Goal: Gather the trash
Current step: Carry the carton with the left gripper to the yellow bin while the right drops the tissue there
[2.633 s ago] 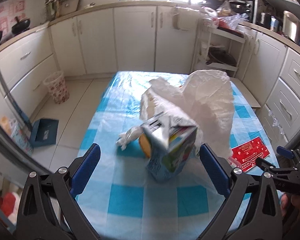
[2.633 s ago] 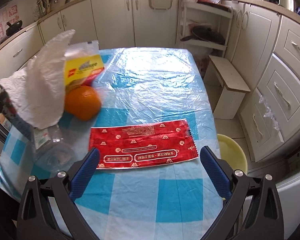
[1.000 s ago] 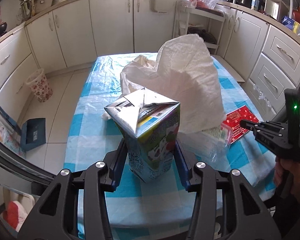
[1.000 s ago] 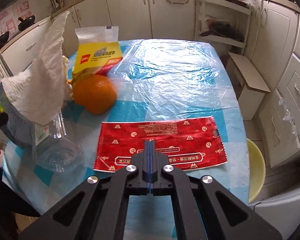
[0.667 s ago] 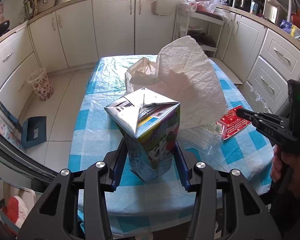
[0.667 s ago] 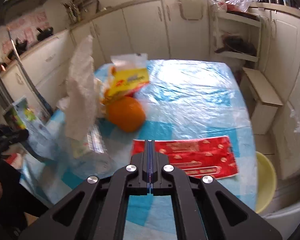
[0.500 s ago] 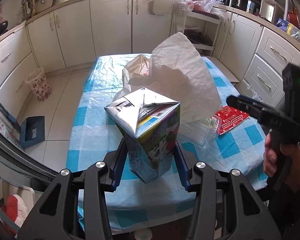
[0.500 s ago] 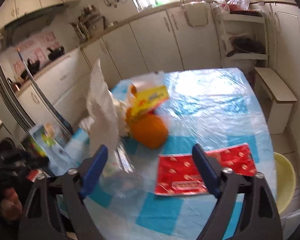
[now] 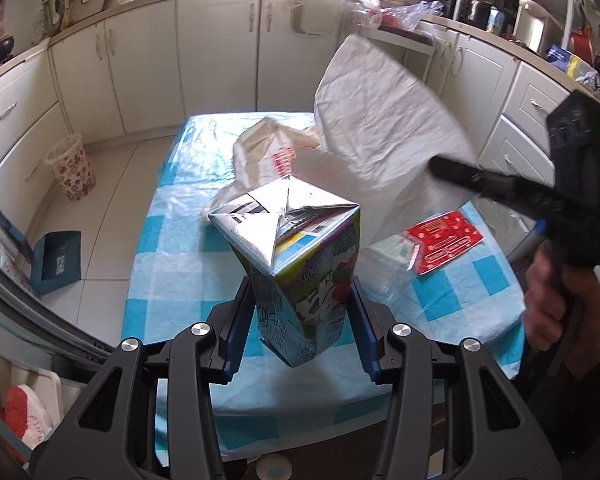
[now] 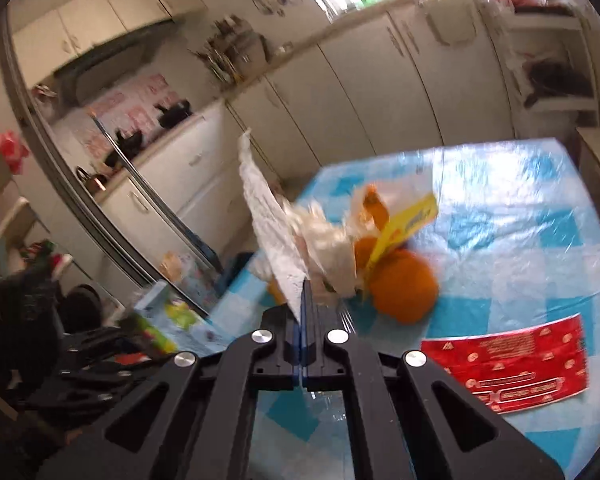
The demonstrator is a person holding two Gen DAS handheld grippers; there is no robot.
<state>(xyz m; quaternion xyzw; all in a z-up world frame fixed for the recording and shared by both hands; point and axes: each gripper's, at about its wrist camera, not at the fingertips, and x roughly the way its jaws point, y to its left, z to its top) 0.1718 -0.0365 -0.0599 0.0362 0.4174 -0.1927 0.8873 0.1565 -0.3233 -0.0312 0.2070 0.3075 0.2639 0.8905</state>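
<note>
The left gripper [image 9: 302, 316] squeezes a juice carton [image 9: 296, 264] on both sides & holds it up over the near edge of the desk [image 9: 172, 276]. The right gripper [image 10: 304, 292] just snapped closed – its blue pads pinch the edge of a white plastic bag [image 10: 270, 232], which sticks up w/ an orange [image 10: 404, 292] just beside it. A red wrapper [image 10: 508, 364] lies flat on the blue check cloth – nothing touching it.

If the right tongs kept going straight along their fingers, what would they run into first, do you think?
Probably the orange on the table, just beyond the white bag pinched in the right tongs; depth is hard to judge.
</note>
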